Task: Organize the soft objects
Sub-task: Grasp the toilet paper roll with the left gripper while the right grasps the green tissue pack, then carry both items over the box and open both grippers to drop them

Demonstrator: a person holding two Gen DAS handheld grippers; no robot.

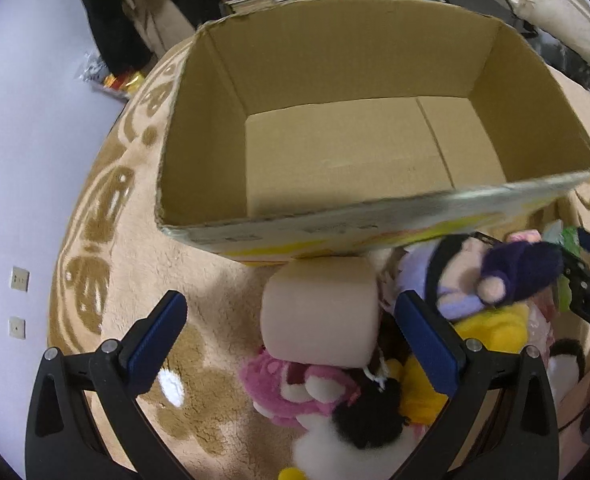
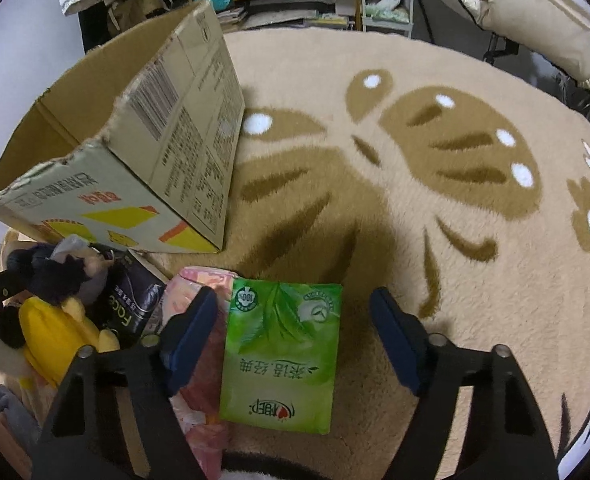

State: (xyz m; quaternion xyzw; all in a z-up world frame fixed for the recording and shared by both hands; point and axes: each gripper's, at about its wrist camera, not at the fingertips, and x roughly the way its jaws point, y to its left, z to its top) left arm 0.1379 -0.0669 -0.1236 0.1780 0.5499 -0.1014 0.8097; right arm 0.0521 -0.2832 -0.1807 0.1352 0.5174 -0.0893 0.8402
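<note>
- Fingers of the left gripper [image 1: 291, 344] are standing wide apart and gripping nothing, hovering around a beige roll [image 1: 319, 312] that is lying against the front wall of the cardboard box [image 1: 375, 236].
- Fingers of the right gripper [image 2: 295, 340] are also gaping, bracketing a green tissue pack [image 2: 281, 356] on the rug [image 2: 435, 208] without either pad pressing on it.
- Nothing is sitting inside the box yet, so the sorting is looking barely begun, going by its bare floor.
- Plush toys are still waiting in a heap outside the box: a pink one [image 1: 295, 392], a yellow one [image 1: 491, 328] and a purple-haired doll [image 1: 511, 276].
- Lower toys are hiding under the pile and getting cut off at the frame edge; a pink wrapped item [image 2: 199, 280] beside the tissues is staying hard to identify.
</note>
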